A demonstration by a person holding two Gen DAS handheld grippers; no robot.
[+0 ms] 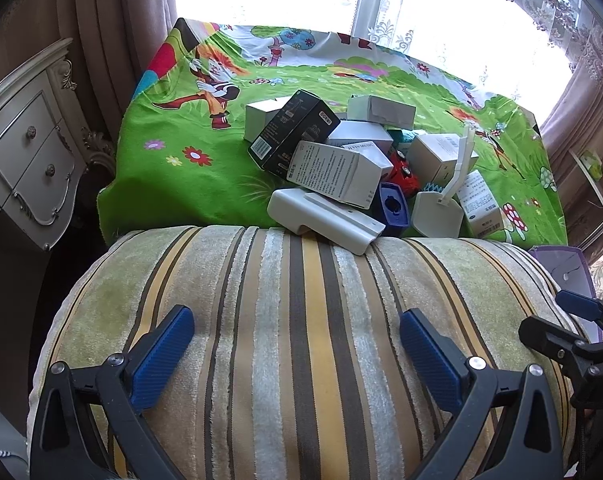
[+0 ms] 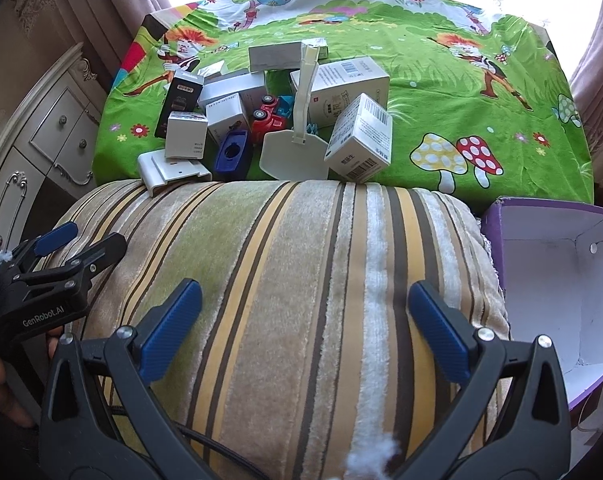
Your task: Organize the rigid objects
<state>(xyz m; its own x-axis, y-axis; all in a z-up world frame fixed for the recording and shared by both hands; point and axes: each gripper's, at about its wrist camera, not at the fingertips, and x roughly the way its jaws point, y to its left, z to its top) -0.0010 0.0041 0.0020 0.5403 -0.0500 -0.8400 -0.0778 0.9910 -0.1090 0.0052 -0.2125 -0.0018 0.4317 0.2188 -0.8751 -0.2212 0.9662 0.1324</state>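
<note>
Starting stage: left gripper [image 1: 297,344] and right gripper [image 2: 305,320] are hovering over the striped cushion [image 2: 285,264], jaws spread, holding nothing. The pile of boxes [image 2: 277,120] is sitting untouched on the green cloth [image 2: 481,128]; the purple box [image 2: 549,280] is waiting empty, so reaching forward likely comes next.

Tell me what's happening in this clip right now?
Nothing is held yet. The left gripper and right gripper both hover open above a striped cushion. Beyond it, a pile of boxes and a red toy car sits on the cartoon cloth. An empty purple box waits on the right.
</note>
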